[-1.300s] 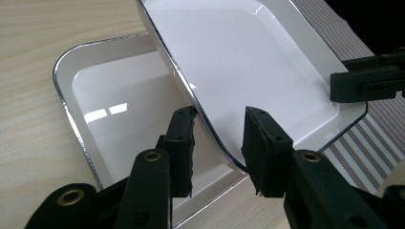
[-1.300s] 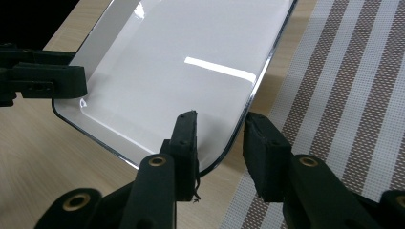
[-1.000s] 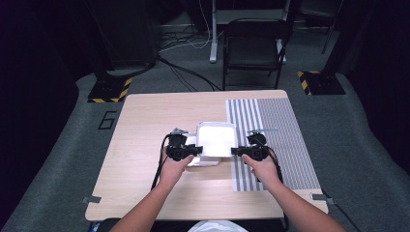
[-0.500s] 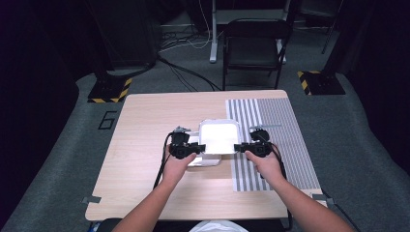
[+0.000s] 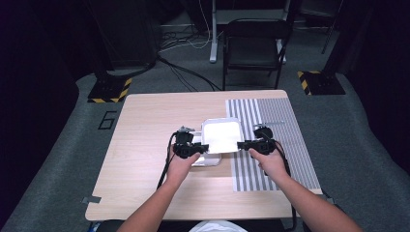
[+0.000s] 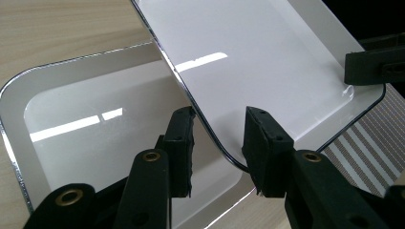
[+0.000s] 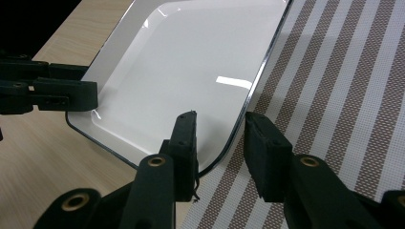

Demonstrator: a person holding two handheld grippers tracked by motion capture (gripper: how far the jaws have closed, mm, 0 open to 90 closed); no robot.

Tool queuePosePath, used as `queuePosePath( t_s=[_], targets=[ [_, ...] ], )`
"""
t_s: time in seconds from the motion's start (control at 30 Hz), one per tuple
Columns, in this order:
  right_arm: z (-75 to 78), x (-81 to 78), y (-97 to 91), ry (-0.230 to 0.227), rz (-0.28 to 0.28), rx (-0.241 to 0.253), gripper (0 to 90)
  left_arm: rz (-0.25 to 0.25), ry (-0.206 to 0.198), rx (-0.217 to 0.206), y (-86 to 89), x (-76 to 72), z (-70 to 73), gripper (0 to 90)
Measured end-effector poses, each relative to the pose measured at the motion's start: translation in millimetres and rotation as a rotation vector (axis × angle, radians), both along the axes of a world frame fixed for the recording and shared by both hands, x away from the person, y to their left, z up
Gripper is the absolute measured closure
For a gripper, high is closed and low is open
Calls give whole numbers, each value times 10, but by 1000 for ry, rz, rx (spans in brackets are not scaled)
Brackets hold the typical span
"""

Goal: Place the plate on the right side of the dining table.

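Note:
A white square tray (image 5: 221, 135) hangs a little above the table, carried between both grippers. My left gripper (image 5: 200, 147) is shut on its left rim, and the rim runs between the two jaws (image 6: 219, 129) in the left gripper view. On the opposite rim my right gripper (image 5: 241, 144) is shut too, one jaw over the tray (image 7: 176, 71) and one over the mat (image 7: 217, 129). A second white tray (image 5: 205, 160) lies flat on the table beneath, partly covered by the raised tray (image 6: 267, 62); its shiny rim (image 6: 14, 157) shows at the left.
A striped grey-and-white placemat (image 5: 280, 135) covers the right part of the wooden table (image 5: 145, 125). Behind the table stand a black folding chair (image 5: 254, 43) and stand bases with yellow-black tape (image 5: 109, 89). Cables trail from both grippers toward the person.
Both grippers and the raised tray have shifted slightly to the right, toward the placemat, so a little more of the lower tray shows.

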State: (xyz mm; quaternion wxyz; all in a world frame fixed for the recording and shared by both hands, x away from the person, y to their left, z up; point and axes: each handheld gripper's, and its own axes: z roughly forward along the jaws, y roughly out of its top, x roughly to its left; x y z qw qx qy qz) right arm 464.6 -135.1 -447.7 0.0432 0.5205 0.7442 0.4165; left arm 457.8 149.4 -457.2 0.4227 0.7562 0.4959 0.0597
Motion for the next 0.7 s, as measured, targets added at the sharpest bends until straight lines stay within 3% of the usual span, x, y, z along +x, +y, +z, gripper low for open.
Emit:
queuePosePath(
  t_s=[0.3, 0.7],
  targets=[
    [12, 7, -137, -11, 6, -12, 653, -9, 7, -2, -139, 2, -27, 639],
    [72, -30, -381, -31, -28, -21, 655, -46, 6, -12, -389, 40, -6, 638]
  ],
)
